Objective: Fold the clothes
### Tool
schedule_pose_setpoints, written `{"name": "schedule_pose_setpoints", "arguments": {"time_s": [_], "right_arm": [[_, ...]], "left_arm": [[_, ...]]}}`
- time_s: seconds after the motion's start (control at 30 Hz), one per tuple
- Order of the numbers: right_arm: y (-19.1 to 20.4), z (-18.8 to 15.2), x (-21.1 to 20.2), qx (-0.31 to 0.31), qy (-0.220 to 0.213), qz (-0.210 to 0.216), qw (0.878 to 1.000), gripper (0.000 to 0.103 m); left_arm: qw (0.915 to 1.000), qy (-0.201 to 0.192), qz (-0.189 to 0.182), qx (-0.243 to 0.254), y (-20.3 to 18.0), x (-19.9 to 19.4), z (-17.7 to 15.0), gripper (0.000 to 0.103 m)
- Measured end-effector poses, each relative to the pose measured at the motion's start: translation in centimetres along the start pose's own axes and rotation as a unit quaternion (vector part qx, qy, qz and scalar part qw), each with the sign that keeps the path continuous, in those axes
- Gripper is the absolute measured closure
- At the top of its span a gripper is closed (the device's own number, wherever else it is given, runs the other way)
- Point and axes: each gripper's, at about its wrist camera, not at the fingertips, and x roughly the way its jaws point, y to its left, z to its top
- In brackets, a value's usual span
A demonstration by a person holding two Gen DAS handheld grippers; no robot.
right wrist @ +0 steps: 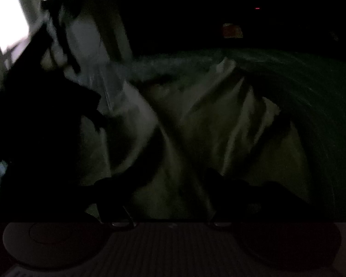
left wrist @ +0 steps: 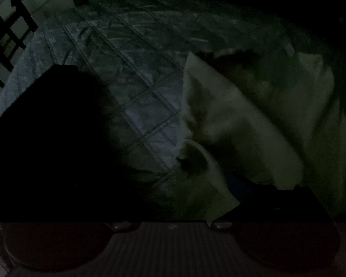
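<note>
The scene is very dark. A pale crumpled garment [left wrist: 253, 120] lies on a quilted bedspread [left wrist: 131, 73], right of centre in the left wrist view. My left gripper [left wrist: 159, 143] hangs over its left edge. Its dark fingers [left wrist: 48, 138] stand wide apart, with quilt and a fold of cloth showing between them, so it is open. In the right wrist view the same garment [right wrist: 207, 120] is bunched in long folds. My right gripper [right wrist: 163, 180] is low over it, with its fingertips [right wrist: 221, 182] apart and pale cloth showing between them. Nothing looks pinched.
A dark slatted frame [left wrist: 9, 30] stands past the bed's far left corner. A bright window [right wrist: 7, 23] shows at the upper left. A large dark shape [right wrist: 46, 120] that I cannot identify blocks the left of the right wrist view. Bare bedspread [right wrist: 323, 106] lies right of the garment.
</note>
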Motion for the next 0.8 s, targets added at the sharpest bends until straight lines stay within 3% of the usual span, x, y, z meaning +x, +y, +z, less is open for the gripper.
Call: {"name": "schedule_pose_setpoints", "arguments": {"time_s": [0.13,0.27,0.37,0.43,0.53,0.63,0.8], "right_arm": [[1.9,-2.4,0.7,-0.105,0.035,-0.034,0.993,0.031],[0.2,-4.1,-2.1,-0.069,0.06,-0.027,0.995,0.025],[-0.2,-4.3,-3.0,-0.083,0.072,-0.046,0.993,0.027],[-0.3,-3.7,-4.2,-0.072,0.045,-0.038,0.996,0.027],[-0.7,-2.1,-4.2,-0.043,-0.012,-0.025,0.999,0.026],[-0.2,-0.4,-2.4,-0.035,-0.029,-0.019,0.999,0.026],[2.0,3.0,1.9,-0.064,-0.057,-0.004,0.996,0.039]], "left_arm": [[0.9979,-0.007,0.059,0.026,0.5,0.5,-0.1,0.002],[0.9925,-0.031,0.116,0.023,1.7,-0.3,0.1,0.002],[0.9899,-0.043,0.134,-0.016,3.3,-0.8,0.4,0.002],[0.9904,-0.051,0.124,-0.035,3.5,-1.2,0.6,0.002],[0.9948,-0.058,0.071,-0.044,2.4,-1.6,0.8,0.002],[0.9976,-0.055,0.029,-0.032,0.5,-1.5,1.0,0.002],[0.9982,-0.017,0.051,0.028,-2.0,1.0,0.3,0.002]]}}
